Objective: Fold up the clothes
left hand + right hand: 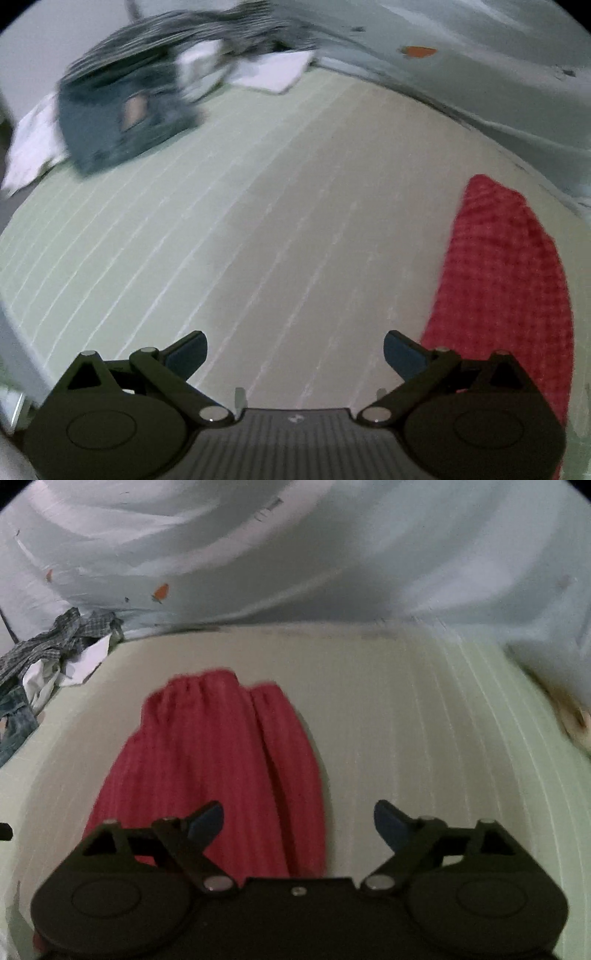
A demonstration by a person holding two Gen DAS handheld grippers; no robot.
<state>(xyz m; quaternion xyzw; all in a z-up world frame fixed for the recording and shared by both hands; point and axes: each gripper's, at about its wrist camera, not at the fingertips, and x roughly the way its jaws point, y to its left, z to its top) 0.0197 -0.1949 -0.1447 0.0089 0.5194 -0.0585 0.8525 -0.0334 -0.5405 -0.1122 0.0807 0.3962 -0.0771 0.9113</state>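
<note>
Now both my grippers, left gripper (294, 352) and right gripper (298, 821), gape empty above the striped sheet (229, 236); red garment (221, 775) lies folded beneath the right one, long axis running away from me, so right is nearer.

Pale green striped mat (424, 720) bearing red garment (221, 757) and heaped clothes (125, 103).
</note>
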